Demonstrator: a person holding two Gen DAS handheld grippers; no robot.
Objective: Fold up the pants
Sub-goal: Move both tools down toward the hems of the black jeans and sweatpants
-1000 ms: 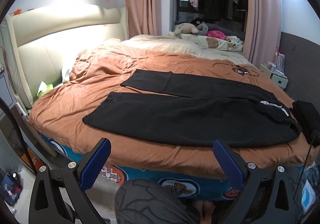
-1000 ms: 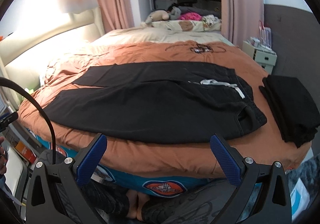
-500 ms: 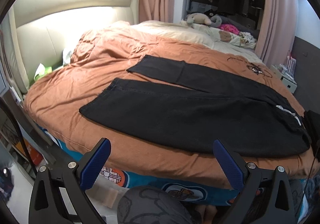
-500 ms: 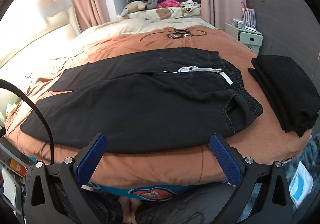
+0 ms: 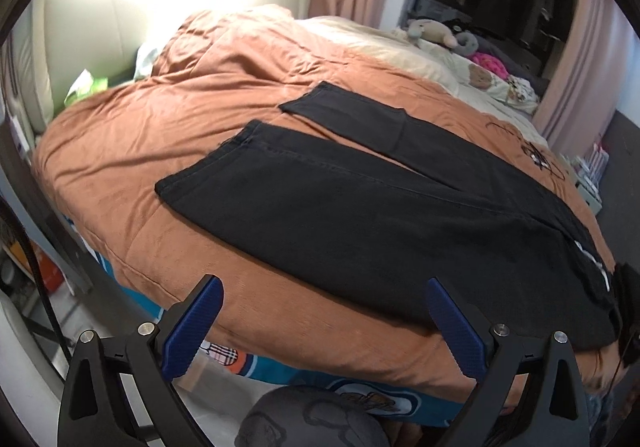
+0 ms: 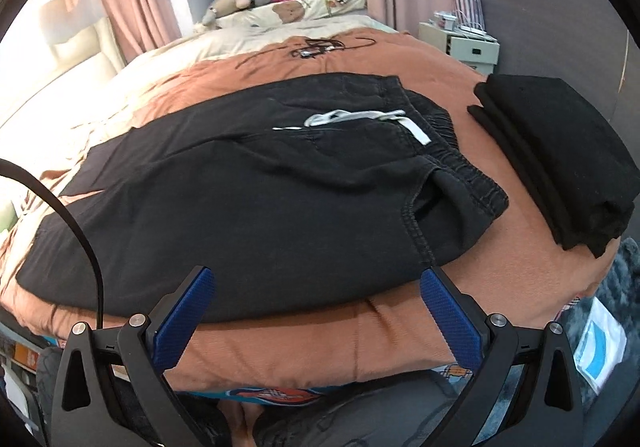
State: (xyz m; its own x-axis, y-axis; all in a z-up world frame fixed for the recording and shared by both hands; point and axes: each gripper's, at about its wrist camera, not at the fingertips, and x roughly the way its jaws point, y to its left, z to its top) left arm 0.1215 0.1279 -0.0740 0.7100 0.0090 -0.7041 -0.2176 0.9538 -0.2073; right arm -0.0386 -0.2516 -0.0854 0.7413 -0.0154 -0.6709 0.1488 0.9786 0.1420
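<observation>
While the black pants [image 5: 360, 215] lie spread flat across the orange duvet [image 5: 160, 119], legs apart and waistband beside a folded black pile [image 6: 560, 151], the left gripper [image 5: 324, 311] and right gripper [image 6: 316, 303] hover at the bed's near edge, both spread wide and grasping nothing.

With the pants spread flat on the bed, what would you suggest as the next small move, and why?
Probably lower both open grippers to the near edge of the black pants: the right gripper by the waistband, the left gripper toward the near leg's hem. Neither holds cloth yet, and the legs lie side by side, unfolded.
</observation>
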